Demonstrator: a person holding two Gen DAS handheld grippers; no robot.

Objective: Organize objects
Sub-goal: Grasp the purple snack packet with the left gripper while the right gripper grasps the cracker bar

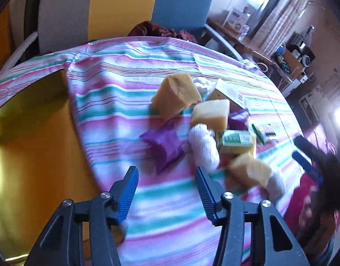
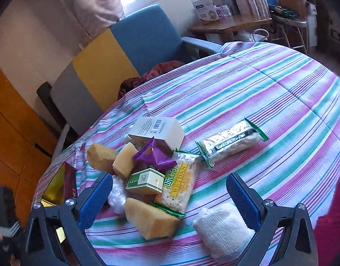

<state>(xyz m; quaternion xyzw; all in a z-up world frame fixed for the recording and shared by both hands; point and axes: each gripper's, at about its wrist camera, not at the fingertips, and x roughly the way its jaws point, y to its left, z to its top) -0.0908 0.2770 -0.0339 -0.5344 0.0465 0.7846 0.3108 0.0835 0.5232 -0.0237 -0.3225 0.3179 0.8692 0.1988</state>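
A pile of small items lies on the striped tablecloth [image 2: 269,93]. It holds yellow sponge blocks [image 2: 151,219] [image 1: 176,94], a purple packet [image 2: 155,154] [image 1: 163,145], a green-and-white box [image 2: 145,180] [image 1: 236,139], a cracker pack [image 2: 179,188], a white carton [image 2: 157,130], a silver snack bar [image 2: 232,141] and a white cloth roll [image 2: 223,228] [image 1: 204,145]. My left gripper [image 1: 167,177] is open and empty, just short of the purple packet. My right gripper [image 2: 170,190] is open and empty, hovering over the near sponge and crackers.
A gold-lined box [image 1: 26,110] [image 2: 57,186] sits at the table's left edge. A blue, yellow and grey chair [image 2: 125,51] with dark red cloth [image 2: 147,75] stands behind the table. A cluttered desk [image 2: 229,22] is at the back right.
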